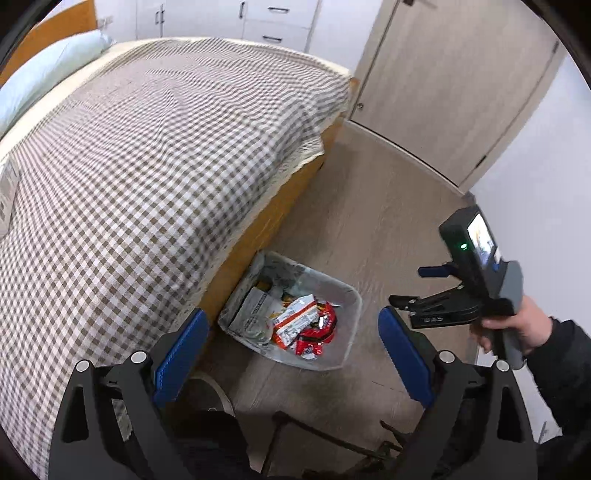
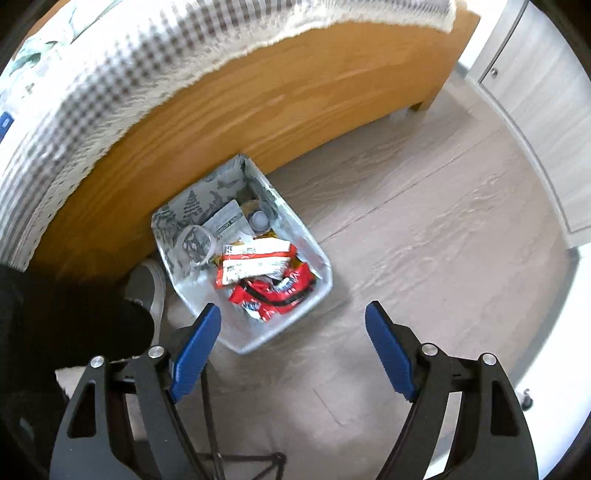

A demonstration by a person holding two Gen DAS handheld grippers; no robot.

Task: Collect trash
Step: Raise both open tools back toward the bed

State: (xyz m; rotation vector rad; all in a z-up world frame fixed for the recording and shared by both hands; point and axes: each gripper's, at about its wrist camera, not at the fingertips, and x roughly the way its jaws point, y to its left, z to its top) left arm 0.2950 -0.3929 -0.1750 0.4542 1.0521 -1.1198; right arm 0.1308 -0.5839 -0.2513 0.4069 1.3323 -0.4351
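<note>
A white trash bin (image 1: 347, 295) stands on the floor against the bed's wooden side; it also shows in the right wrist view (image 2: 317, 258). It holds red and white snack wrappers (image 1: 306, 325) (image 2: 266, 277), a clear plastic cup (image 2: 195, 245) and a paper packet (image 2: 229, 223). My left gripper (image 1: 291, 332) is open and empty, above the bin. My right gripper (image 2: 293, 325) is open and empty, above the bin's near edge. The right gripper also shows in the left wrist view (image 1: 402, 288), held to the right of the bin.
A bed with a brown checked cover (image 1: 147, 166) fills the left, with a light blue pillow (image 1: 48, 77) at its head. A wooden door (image 1: 443, 92) and white drawers (image 1: 273, 22) stand beyond. A grey shoe (image 2: 147, 284) is beside the bin. Wood-look floor (image 2: 424, 221) lies right.
</note>
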